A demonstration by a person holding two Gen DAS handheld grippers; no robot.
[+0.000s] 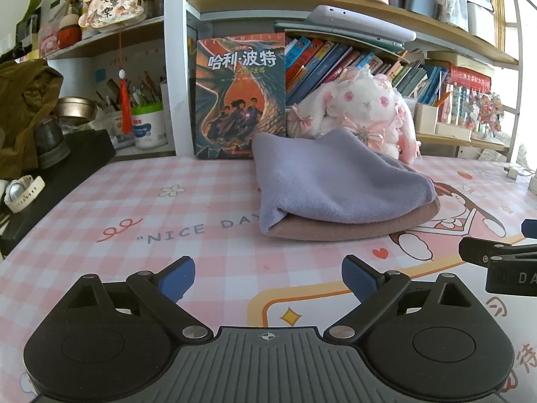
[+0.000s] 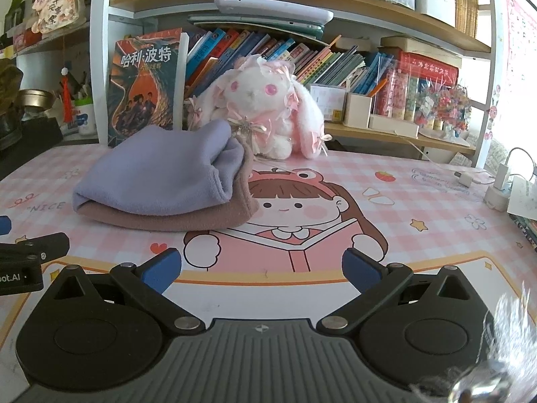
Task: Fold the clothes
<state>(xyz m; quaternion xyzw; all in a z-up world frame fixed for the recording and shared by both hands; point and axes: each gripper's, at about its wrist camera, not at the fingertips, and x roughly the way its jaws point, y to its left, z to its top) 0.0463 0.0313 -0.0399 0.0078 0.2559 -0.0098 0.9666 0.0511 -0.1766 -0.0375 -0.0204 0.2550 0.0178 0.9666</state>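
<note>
- The left wrist view is sitting low over the counter [image 1: 100,201], looking forward past its own claw [image 1: 267,277] toward the bookshelf [image 1: 335,3].
- The right wrist view is sitting just as low beside it, facing the same way past its claw [image 2: 262,268].
- Both are taking in the folded cloth pile [image 1: 339,188] [image 2: 161,181] nearby, the plush rabbit [image 1: 362,107] [image 2: 265,107] and each other's claw at the frame edge.

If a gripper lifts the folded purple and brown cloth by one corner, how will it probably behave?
The folded cloth looks like soft fleece with rounded, sagging folds, so it would likely droop and unfold rather than stay flat. It seems light for its bulk. Pushed along the smooth desk mat, it may bunch or the purple layer may slide off the brown one. Both the left gripper and right gripper are open.
</note>
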